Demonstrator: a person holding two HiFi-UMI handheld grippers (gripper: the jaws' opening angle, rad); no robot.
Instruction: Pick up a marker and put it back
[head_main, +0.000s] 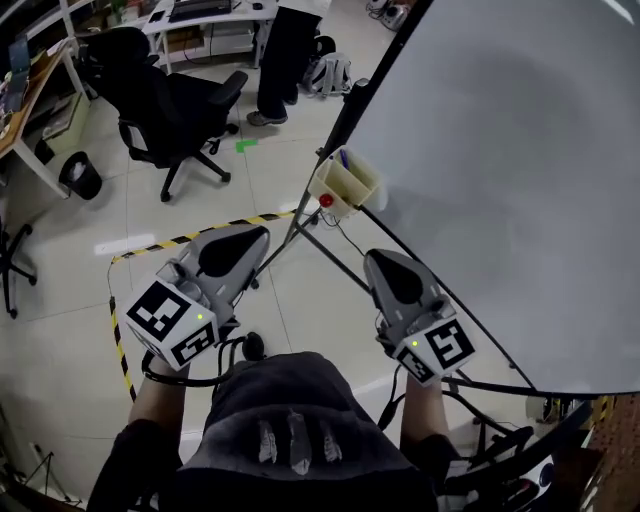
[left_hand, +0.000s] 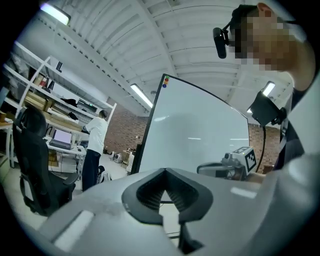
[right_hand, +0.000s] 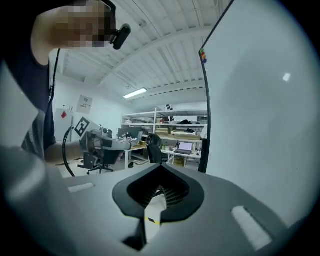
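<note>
Head view: left gripper (head_main: 248, 238) and right gripper (head_main: 386, 260) are hovering beside the whiteboard (head_main: 500, 180), near its marker tray (head_main: 348, 184) — both pairs of jaws are sitting closed, gripping nothing.

Our left gripper (head_main: 250, 238) and right gripper (head_main: 378, 258) are grey shells, each with a black drop-shaped hollow. Each has a white cube (head_main: 172, 325) with black square marks and a small green light (head_main: 201, 318). Black cables (head_main: 190, 378) loop beside our dark top (head_main: 290, 400).
</note>
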